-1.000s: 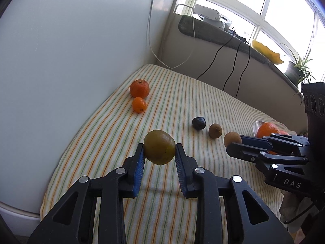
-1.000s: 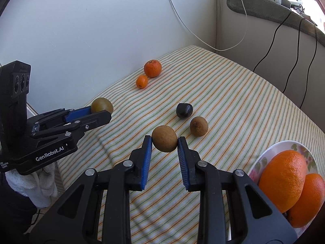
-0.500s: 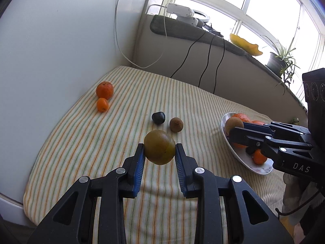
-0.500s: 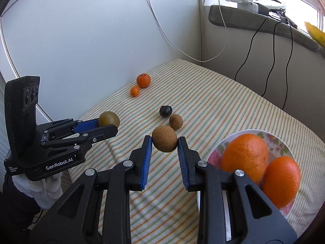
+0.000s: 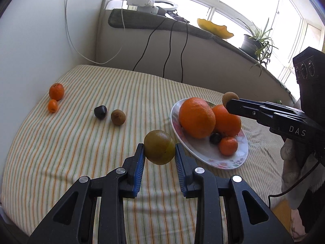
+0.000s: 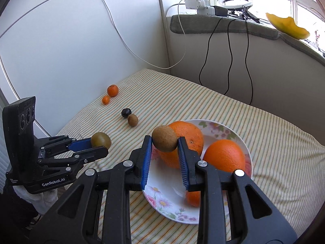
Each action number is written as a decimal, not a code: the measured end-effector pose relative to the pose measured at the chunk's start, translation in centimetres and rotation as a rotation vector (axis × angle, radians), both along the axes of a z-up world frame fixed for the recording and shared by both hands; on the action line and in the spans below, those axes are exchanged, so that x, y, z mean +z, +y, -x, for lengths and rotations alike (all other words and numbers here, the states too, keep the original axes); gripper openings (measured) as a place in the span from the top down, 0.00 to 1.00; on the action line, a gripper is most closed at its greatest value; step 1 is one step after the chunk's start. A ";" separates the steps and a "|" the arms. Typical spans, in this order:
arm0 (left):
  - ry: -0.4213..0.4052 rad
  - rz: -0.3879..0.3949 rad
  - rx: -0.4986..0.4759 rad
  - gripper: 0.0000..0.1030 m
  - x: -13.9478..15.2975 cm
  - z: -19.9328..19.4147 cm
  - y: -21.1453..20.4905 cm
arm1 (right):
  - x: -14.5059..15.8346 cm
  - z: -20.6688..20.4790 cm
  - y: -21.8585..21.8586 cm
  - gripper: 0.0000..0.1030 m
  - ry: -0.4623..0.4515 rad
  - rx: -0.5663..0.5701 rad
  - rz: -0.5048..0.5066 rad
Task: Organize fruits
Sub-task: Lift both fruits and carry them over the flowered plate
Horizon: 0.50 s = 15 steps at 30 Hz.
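My left gripper [image 5: 159,152] is shut on a round olive-green fruit [image 5: 159,147], held above the striped cloth just left of the floral plate [image 5: 233,162]. My right gripper [image 6: 165,142] is shut on a brown kiwi [image 6: 164,135], held over the plate [image 6: 166,203], in front of a big orange [image 6: 189,136]. The plate holds two big oranges [image 5: 196,117], a small tangerine [image 5: 228,146] and a dark plum [image 5: 215,138]. On the cloth lie a dark plum [image 5: 100,111], a kiwi [image 5: 118,117], an orange [image 5: 56,91] and a small tangerine [image 5: 52,105].
The striped cloth [image 5: 81,142] covers the table, with white walls at left and back. Cables [image 5: 172,46] hang down the back ledge, which carries a power strip [image 6: 200,4], a ring light and a potted plant [image 5: 256,40]. The table's front edge is near.
Both grippers have swung right with their fruits still held. The plate has come into full view; the right gripper's kiwi now hangs over it and the left gripper's fruit is beside it.
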<state>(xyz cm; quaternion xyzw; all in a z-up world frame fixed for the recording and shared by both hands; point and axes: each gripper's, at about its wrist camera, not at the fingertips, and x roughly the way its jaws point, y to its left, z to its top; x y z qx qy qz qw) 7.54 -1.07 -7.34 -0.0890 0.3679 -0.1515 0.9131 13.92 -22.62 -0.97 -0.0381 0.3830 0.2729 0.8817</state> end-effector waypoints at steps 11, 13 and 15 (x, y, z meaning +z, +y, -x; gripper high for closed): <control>0.006 0.000 -0.100 0.73 0.0 -0.2 -4.5 | 0.0 -1.0 -4.3 0.74 0.005 -0.076 -0.006; 0.010 0.001 -0.117 0.73 0.0 -0.3 -5.3 | -0.1 -1.5 -4.5 0.74 0.006 -0.080 -0.004; 0.015 0.000 -0.133 0.73 -0.1 -0.3 -6.0 | -0.2 -2.1 -4.6 0.74 0.007 -0.082 0.001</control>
